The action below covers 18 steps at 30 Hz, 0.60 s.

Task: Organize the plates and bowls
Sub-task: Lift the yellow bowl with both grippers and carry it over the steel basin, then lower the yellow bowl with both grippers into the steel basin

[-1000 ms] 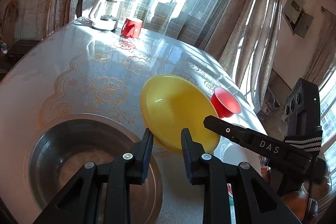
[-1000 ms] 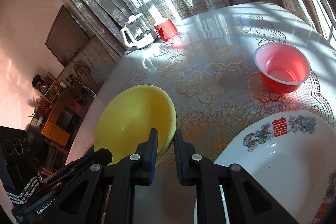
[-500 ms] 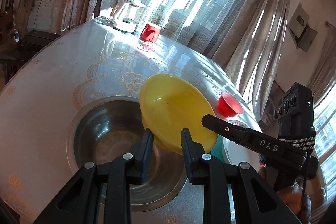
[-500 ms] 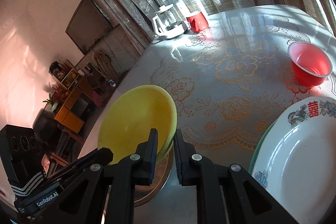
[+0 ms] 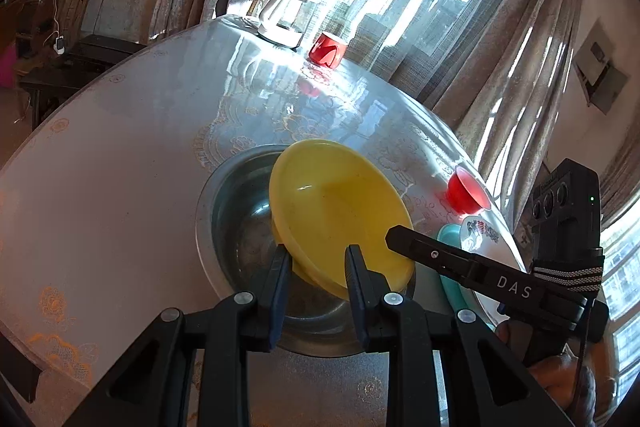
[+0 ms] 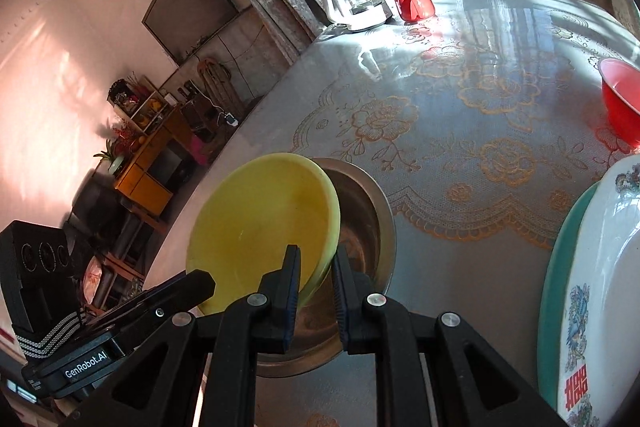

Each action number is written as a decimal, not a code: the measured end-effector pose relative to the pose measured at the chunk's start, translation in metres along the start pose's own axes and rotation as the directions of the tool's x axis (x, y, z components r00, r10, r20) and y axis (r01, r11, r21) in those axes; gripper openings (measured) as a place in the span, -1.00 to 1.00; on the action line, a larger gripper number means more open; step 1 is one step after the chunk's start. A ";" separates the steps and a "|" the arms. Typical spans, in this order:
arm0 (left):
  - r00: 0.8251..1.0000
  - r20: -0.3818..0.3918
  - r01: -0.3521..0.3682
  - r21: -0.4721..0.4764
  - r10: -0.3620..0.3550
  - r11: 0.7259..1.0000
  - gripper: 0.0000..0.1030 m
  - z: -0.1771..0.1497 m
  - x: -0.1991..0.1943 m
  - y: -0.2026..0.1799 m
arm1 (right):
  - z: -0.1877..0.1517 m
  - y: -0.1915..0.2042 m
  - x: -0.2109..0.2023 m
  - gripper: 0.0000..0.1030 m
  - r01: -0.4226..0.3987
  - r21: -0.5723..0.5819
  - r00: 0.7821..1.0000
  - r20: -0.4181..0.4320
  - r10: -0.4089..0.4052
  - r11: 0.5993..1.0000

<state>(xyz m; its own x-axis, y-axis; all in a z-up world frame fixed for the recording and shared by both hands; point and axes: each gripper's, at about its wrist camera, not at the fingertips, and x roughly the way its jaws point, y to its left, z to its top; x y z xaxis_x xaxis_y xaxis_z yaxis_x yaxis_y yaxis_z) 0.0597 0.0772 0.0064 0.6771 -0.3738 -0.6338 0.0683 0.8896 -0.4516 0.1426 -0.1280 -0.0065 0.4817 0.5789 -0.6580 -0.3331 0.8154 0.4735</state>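
A: Where is the yellow bowl (image 5: 340,211)?

B: It hangs tilted over the steel basin (image 5: 236,227), its lower edge inside the basin's rim. Both grippers hold it. The left gripper (image 5: 314,261) has its jaws narrowed onto the near rim, one finger under the bowl and one inside.

A: And the other one?

B: The right gripper (image 6: 314,267) is pinched almost shut on the bowl's rim on the side away from the left one, one finger inside the bowl and one behind its wall.

A: What lies around the basin?

B: The basin sits on the round table (image 6: 460,131) with its lace-patterned cloth. To the basin's right, a white plate (image 6: 600,267) with printed figures rests on a teal plate (image 6: 560,267). Beyond those plates stands a small red bowl (image 6: 620,99). Far across the table from the basin, by the window, a white kettle (image 6: 356,3) stands just beside a red cup (image 6: 414,2).
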 end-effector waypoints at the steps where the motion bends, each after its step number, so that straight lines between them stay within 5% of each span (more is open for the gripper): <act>1: 1.000 -0.006 -0.003 -0.004 0.003 1.000 -0.49 -0.001 0.002 0.002 | -0.001 0.000 0.002 -0.68 0.000 0.001 1.000 -0.008 0.000 1.000; 18: 0.998 -0.026 -0.054 0.002 0.054 0.999 -0.49 -0.008 0.009 0.010 | -0.008 0.009 0.012 -0.66 0.036 -0.036 0.998 -0.042 -0.038 0.999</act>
<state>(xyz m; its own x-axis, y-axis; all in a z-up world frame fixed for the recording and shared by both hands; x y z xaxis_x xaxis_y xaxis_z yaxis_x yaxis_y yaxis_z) 0.0606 0.0805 -0.0083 0.6609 -0.3321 -0.6730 0.0337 0.9090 -0.4155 0.1391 -0.1139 -0.0142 0.4598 0.5474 -0.6992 -0.3444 0.8357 0.4278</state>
